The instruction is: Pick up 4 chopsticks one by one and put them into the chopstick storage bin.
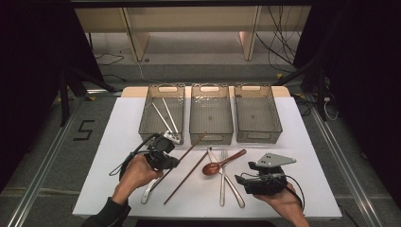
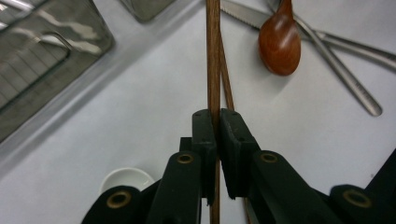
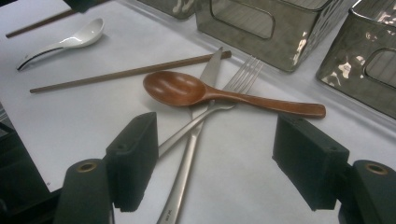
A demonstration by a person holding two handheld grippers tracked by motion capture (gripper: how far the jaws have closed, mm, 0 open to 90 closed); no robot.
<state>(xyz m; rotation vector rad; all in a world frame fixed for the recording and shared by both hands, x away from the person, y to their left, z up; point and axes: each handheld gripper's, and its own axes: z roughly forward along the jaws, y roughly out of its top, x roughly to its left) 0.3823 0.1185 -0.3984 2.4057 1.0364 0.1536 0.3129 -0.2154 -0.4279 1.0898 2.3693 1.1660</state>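
Note:
My left gripper (image 1: 166, 159) is shut on a brown wooden chopstick (image 1: 191, 147), which runs up between its jaws (image 2: 213, 70) and hangs a little above the white table (image 1: 293, 142). A second wooden chopstick (image 1: 185, 178) lies on the table just beyond it (image 2: 227, 86). To the right rests a wooden spoon (image 1: 222, 163), lying across a metal knife (image 1: 232, 184) and fork (image 1: 222, 182). My right gripper (image 1: 246, 182) stands open near the front edge, its jaws wide apart (image 3: 219, 158) before the wooden spoon (image 3: 187, 88), nothing between them.
Three clear baskets stand in a row at the back: the left basket (image 1: 161, 90) holds metal chopsticks (image 1: 165, 116), beside the middle basket (image 1: 211, 91) and right basket (image 1: 257, 91). A white ceramic spoon (image 1: 150, 189) lies under my left hand.

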